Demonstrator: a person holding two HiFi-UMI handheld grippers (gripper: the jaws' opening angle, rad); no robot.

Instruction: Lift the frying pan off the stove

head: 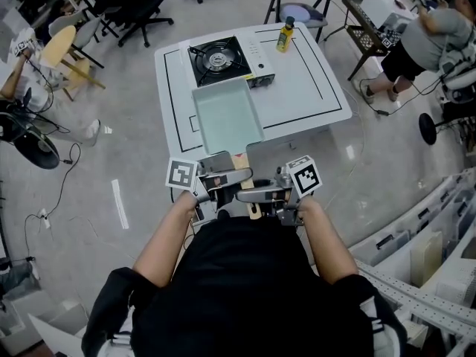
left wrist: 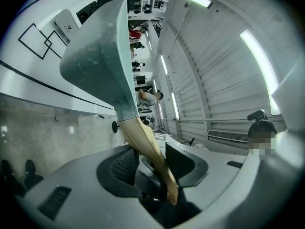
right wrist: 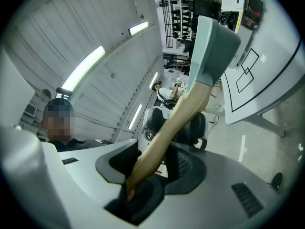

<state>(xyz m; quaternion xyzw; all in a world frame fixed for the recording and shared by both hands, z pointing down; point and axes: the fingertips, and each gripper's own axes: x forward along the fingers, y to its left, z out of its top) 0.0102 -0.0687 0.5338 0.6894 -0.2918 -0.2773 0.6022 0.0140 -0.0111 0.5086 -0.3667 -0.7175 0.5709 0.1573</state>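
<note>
Your pan (head: 227,114) is off the burner. It sits over the table (head: 312,88) just at 6 o'clock of the stove (head: 219,58), and its far edge overlaps the stove's near side. I can't tell whether its base touches the table or hangs just above it.

Its long axis runs 12 to 6, with the body at 12 o'clock from both claws. The handle (left wrist: 143,142) comes straight back past the table edge into them.

Your left claw (left wrist: 152,168) looks closed on the handle, which is pinched between the pads. Your right claw (right wrist: 152,171) has the handle between its jaws too, but they stand wide, with a gap at the ribbed pad, so I read it as loose.

Both claws are level on the handle, left at 9 o'clock and right at 3, so any further move likely rides on the left alone. Expect the body to sag at 12 o'clock.
</note>
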